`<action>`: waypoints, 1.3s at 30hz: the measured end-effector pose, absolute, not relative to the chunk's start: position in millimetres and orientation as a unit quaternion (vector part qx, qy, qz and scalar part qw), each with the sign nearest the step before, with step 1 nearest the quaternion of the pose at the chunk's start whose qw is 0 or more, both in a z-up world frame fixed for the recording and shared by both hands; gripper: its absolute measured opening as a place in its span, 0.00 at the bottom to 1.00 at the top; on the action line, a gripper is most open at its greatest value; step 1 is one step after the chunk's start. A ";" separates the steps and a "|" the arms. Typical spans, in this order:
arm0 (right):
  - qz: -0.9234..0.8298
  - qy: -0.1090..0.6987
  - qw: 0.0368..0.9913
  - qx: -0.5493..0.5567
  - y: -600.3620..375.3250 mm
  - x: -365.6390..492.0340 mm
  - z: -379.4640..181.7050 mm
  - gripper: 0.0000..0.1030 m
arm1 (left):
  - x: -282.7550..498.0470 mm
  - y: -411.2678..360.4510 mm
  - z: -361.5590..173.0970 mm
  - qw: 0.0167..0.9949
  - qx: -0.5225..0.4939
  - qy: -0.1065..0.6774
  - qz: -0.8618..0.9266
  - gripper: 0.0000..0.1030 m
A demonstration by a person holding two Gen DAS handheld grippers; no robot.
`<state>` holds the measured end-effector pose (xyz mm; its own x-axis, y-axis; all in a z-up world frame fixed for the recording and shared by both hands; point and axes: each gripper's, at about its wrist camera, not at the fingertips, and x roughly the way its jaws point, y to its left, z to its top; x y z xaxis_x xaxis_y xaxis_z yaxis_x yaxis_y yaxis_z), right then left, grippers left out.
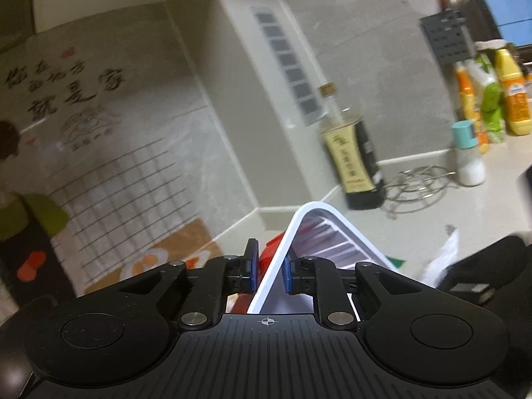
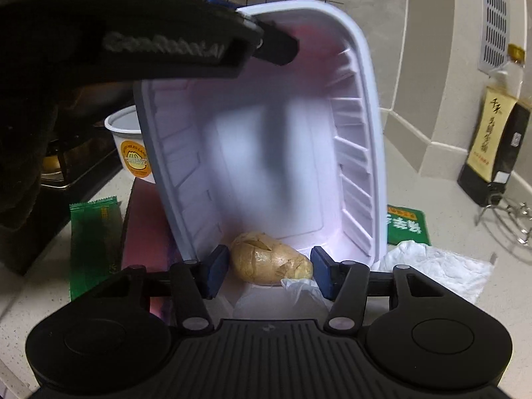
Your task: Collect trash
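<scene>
While the left gripper (image 1: 270,274) pinches the rim of the white tray (image 2: 266,153), tilting it up off the tabletop (image 2: 442,199), the right gripper (image 2: 269,271) has its jaws spread around a brown bun (image 2: 271,259) at the tray's low end, pads apart from it.

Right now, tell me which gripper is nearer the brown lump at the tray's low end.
Right. The right gripper has the brown lump between its open fingers; the left gripper grips the white tray at its raised far rim.
</scene>
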<state>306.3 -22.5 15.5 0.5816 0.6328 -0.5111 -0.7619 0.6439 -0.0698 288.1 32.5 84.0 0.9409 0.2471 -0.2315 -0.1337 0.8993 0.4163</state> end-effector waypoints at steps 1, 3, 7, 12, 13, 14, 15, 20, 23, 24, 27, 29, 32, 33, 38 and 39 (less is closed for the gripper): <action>0.391 0.221 0.883 -0.140 -28.1 305.8 18.4 0.52 | 289.9 37.9 83.6 0.964 0.194 0.146 0.109 0.16; 0.391 0.221 0.885 -0.124 -43.1 307.8 25.8 0.48 | 294.0 49.8 82.4 0.964 0.173 0.157 0.126 0.15; 0.378 0.212 0.898 -0.072 -85.7 317.9 39.3 0.16 | 299.4 72.4 76.5 0.968 0.113 0.184 0.131 0.15; 0.298 0.222 0.927 -0.049 -120.1 340.0 34.0 0.16 | 304.6 90.8 72.8 0.965 0.043 0.217 0.141 0.15; 0.301 0.225 0.926 -0.043 -122.2 341.2 32.5 0.16 | 306.1 93.5 72.9 0.965 0.031 0.220 0.142 0.15; 0.313 0.229 0.921 -0.032 -124.2 339.4 31.6 0.17 | 307.2 96.7 72.7 0.964 0.017 0.224 0.140 0.16; 0.330 0.232 0.915 -0.019 -124.6 336.9 32.2 0.17 | 308.3 99.7 72.1 0.964 0.000 0.230 0.136 0.16; 0.397 0.224 0.890 -0.028 -91.2 312.2 44.2 0.28 | 310.1 97.6 61.3 0.954 -0.003 0.274 0.119 0.17; 0.402 0.258 0.878 -0.033 -66.4 312.7 46.1 0.34 | 306.8 93.3 53.3 0.953 0.023 0.278 0.119 0.18; 0.401 0.276 0.873 -0.028 -62.0 316.0 44.5 0.36 | 305.7 94.5 51.0 0.952 0.020 0.283 0.116 0.18; 0.381 0.300 0.874 -0.023 -53.6 323.2 41.8 0.53 | 307.2 99.4 45.1 0.946 0.009 0.305 0.108 0.20; 0.368 0.306 0.878 -0.027 -50.8 329.3 39.4 0.56 | 309.5 100.5 40.8 0.944 0.006 0.315 0.098 0.20; 0.360 0.306 0.881 -0.033 -50.8 334.8 36.8 0.57 | 311.2 97.5 36.7 0.942 0.010 0.321 0.101 0.17; 0.359 0.305 0.881 -0.035 -51.6 335.2 35.4 0.57 | 311.5 97.0 36.5 0.941 0.006 0.322 0.101 0.17; 0.362 0.295 0.884 -0.005 -62.8 333.6 40.6 0.75 | 309.0 89.8 38.7 0.944 0.013 0.315 0.097 0.17; 0.354 0.278 0.893 0.004 -68.2 331.4 47.1 0.76 | 309.7 89.3 39.0 0.943 0.013 0.316 0.099 0.17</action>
